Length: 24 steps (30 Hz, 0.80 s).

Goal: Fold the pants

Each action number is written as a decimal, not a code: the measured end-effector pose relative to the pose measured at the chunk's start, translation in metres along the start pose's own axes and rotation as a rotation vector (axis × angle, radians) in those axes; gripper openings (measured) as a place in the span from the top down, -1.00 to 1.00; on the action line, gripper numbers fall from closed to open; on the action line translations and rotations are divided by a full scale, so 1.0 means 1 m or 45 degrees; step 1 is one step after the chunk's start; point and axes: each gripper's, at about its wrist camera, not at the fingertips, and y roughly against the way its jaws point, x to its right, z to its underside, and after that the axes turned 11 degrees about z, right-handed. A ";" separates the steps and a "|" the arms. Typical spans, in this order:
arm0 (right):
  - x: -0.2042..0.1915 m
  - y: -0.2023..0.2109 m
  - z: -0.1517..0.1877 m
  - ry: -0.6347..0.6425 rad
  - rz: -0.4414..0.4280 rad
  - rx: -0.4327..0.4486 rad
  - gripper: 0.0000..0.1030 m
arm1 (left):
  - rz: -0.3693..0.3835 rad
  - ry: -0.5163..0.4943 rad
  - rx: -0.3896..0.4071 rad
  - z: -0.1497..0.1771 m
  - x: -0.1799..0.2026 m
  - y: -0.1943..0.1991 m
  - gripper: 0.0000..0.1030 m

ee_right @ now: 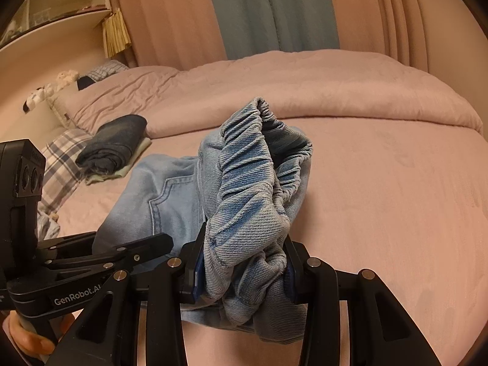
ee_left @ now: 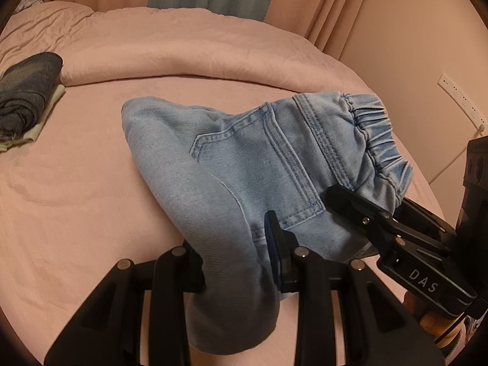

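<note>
The left gripper (ee_left: 235, 265) pinches a leg fold of the light-blue denim pants (ee_left: 244, 164), and the right gripper (ee_right: 244, 271) clamps their bunched elastic waistband (ee_right: 259, 158). The pants hang partly lifted over the pink bed sheet (ee_left: 76, 183) near its front edge, only roughly doubled. Judging by this, folding is midway: laying flat and final folds remain.

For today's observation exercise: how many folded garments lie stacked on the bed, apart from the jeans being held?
2 visible: a dark denim garment on top, and a pale garment beneath it, at the bed's left side. More could be hidden in the stack.
</note>
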 end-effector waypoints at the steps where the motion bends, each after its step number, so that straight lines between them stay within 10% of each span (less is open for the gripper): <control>1: -0.001 -0.002 -0.003 0.000 -0.002 0.004 0.19 | -0.002 0.001 0.004 -0.003 -0.002 0.000 0.43; 24: -0.026 -0.070 -0.038 0.023 0.003 -0.025 0.19 | -0.031 0.062 -0.026 -0.048 -0.053 -0.052 0.43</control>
